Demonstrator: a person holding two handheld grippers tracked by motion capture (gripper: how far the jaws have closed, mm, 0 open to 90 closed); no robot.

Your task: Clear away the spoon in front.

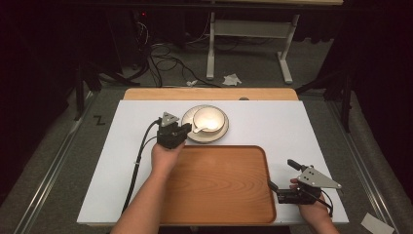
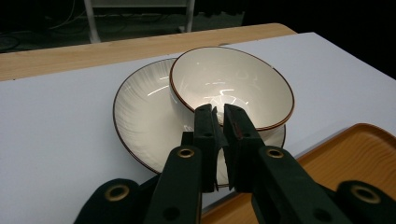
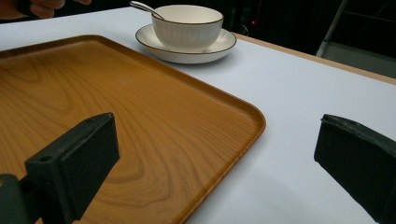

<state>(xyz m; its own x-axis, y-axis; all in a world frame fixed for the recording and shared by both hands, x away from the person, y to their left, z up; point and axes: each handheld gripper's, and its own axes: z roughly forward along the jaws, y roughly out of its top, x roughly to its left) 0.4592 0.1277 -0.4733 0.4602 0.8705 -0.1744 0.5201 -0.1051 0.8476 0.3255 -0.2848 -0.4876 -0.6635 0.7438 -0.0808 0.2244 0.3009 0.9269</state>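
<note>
We see the left gripper (image 1: 186, 129) with jaws nearly closed on a spoon (image 1: 198, 129) handle at the bowl (image 2: 232, 86), which sits on a plate (image 2: 140, 116) beyond the tray (image 1: 219, 180). Right gripper (image 1: 281, 175) rests wide open right of the tray.

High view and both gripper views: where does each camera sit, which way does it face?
High view: above the person's side, facing forward and down on the white table; both forearms, left tool and right tool show.
Left gripper view: rides the left tool, facing along its black jaws at the cream brown-rimmed bowl on the cream round plate.
Right gripper view: rides the right tool, low, facing across the rectangular wooden tray towards the bowl; its jaws and the left hand show.
Shared: all three show bowl, plate and tray.
</note>
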